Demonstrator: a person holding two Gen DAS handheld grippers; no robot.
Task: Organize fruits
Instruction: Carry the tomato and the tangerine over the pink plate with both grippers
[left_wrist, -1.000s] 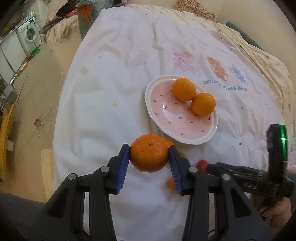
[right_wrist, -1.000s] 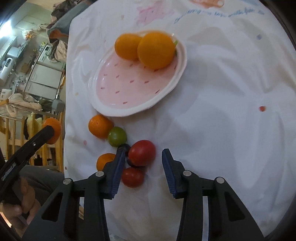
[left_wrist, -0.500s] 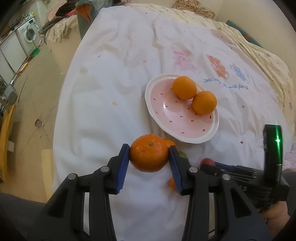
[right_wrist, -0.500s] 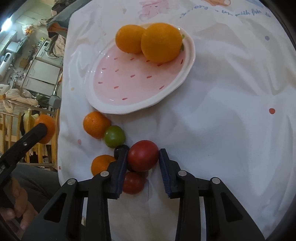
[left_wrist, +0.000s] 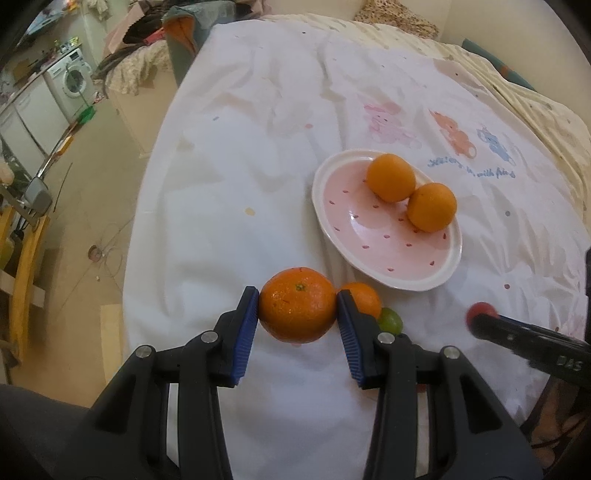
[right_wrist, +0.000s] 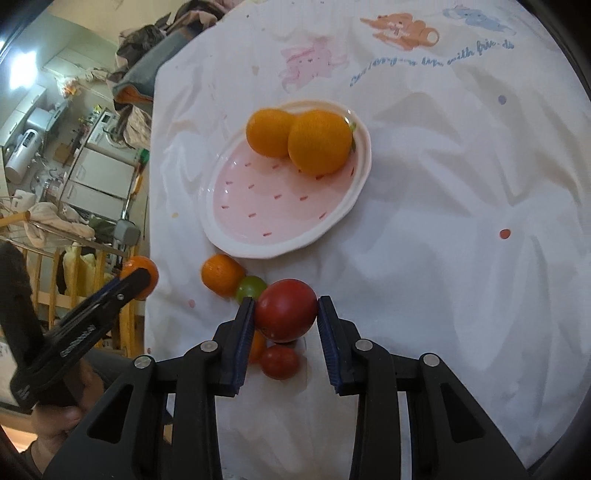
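Note:
My left gripper is shut on a mandarin and holds it above the cloth, near the front-left of the pink strawberry plate. The plate holds two oranges. My right gripper is shut on a red tomato, lifted a little over the loose fruit. On the cloth below lie a small mandarin, a green lime, a second tomato and part of another mandarin.
The white cartoon-print cloth covers a bed whose left edge drops to the floor. A washing machine, a wooden rack and clutter stand beyond the edge.
My right gripper closed on the red tomato and lifted it slightly toward the plate. My left gripper kept its hold on the mandarin, shifting only slightly.

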